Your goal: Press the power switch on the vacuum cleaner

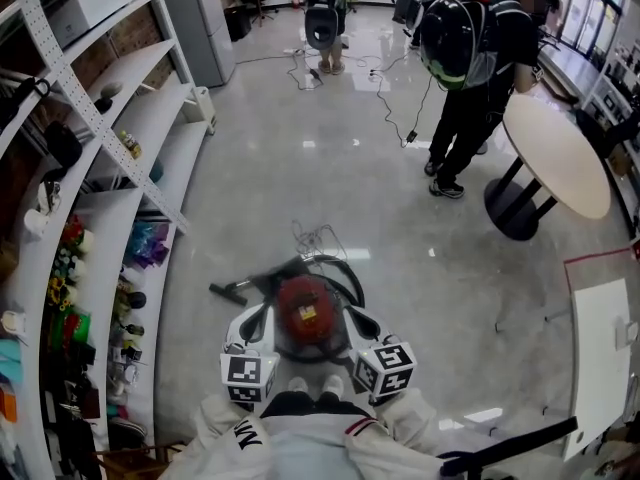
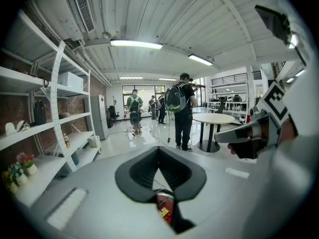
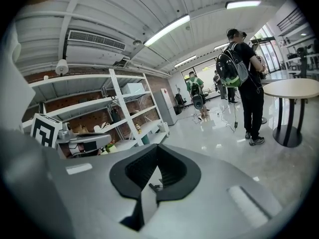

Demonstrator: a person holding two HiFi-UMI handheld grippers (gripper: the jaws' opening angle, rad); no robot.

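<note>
Switch not yet pressed | we hold left claw [image 2: 159, 156], right claw [image 3: 157, 153] closed, empty | vacuum [image 1: 305, 313] at 12 o'clock

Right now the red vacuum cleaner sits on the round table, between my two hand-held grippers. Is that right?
Not quite. The head view shows the red vacuum cleaner on the floor, not on the round table, which stands apart from it. It does lie between the left hand-held gripper and the right hand-held gripper.
</note>
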